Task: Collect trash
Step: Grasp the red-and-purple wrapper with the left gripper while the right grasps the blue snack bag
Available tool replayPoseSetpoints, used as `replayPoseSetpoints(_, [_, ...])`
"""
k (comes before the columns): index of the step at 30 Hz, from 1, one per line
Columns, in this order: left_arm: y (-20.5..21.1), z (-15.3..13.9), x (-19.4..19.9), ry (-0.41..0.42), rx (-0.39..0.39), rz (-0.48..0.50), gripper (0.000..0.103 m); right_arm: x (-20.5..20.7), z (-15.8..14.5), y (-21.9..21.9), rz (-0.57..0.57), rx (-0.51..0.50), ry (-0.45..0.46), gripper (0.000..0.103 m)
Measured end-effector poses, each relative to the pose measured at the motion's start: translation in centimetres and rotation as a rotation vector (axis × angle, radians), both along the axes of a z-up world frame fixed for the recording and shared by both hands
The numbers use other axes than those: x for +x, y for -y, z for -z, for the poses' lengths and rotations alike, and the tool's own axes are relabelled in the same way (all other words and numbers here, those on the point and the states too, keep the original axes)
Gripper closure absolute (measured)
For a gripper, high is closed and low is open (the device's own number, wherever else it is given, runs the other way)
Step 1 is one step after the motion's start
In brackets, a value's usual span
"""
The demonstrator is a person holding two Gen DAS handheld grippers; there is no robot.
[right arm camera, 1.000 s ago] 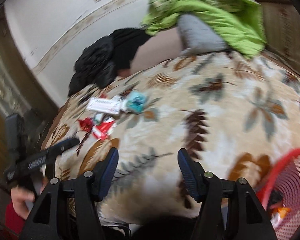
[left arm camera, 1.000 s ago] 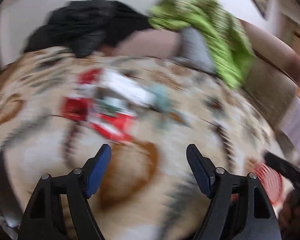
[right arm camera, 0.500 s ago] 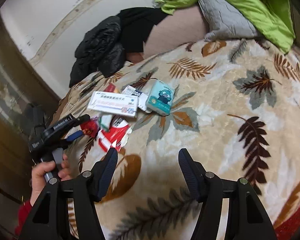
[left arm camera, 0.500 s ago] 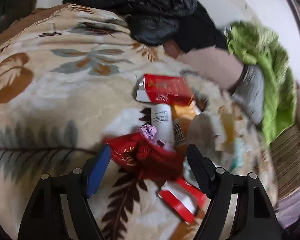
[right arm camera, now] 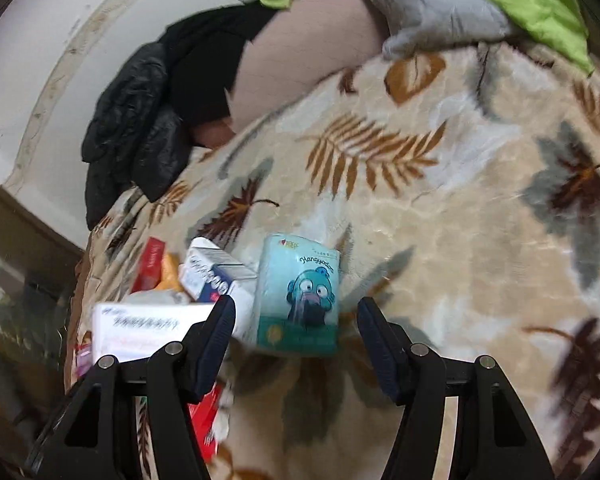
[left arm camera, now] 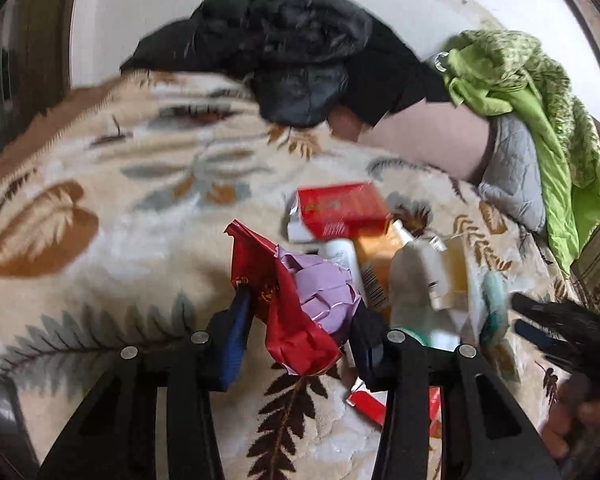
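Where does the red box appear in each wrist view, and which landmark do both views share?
Left wrist: red box lies just above centre, beyond the left gripper.
Right wrist: red box sits left of centre, mostly hidden.
Shared landmark: black jacket.

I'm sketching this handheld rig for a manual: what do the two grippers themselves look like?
Both look alike. The left gripper and right gripper each have two matte black plastic arms with triangular cut-outs and round silver rivets at the joints. The fingertips carry dark blue ribbed pads. No cables or legible markings show on them, and no sleeve is visible.
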State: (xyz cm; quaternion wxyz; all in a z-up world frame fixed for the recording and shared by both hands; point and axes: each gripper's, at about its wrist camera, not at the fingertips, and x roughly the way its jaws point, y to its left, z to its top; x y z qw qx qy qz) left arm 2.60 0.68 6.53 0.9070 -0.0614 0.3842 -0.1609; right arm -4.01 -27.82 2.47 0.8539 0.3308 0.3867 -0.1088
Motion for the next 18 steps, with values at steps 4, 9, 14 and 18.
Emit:
replayPoseSetpoints(4, [0.5, -0.7, -0.4, 0.016, -0.008, 0.029, 0.060, 1.1, 2.4, 0.7, 0.007, 0.049, -0.022, 0.036])
replayPoseSetpoints(9, [1.0, -0.8, -0.5, 0.021, -0.005, 0.048, 0.060, 0.5, 1.2, -0.4, -0.047, 0.007, 0.035, 0.067])
replayPoseSetpoints(14, [1.0, -1.2, -1.5, 0.042, 0.009, 0.039, 0.060, -2.3, -2.1, -1.8, -0.049, -0.168, 0.111, 0.068])
replayPoseSetpoints(18, [0.9, -1.7, -3.1, 0.059, 0.015, 0.039, 0.060, -4.9, -3.5, -2.7, -0.082, -0.187, 0.157, 0.068])
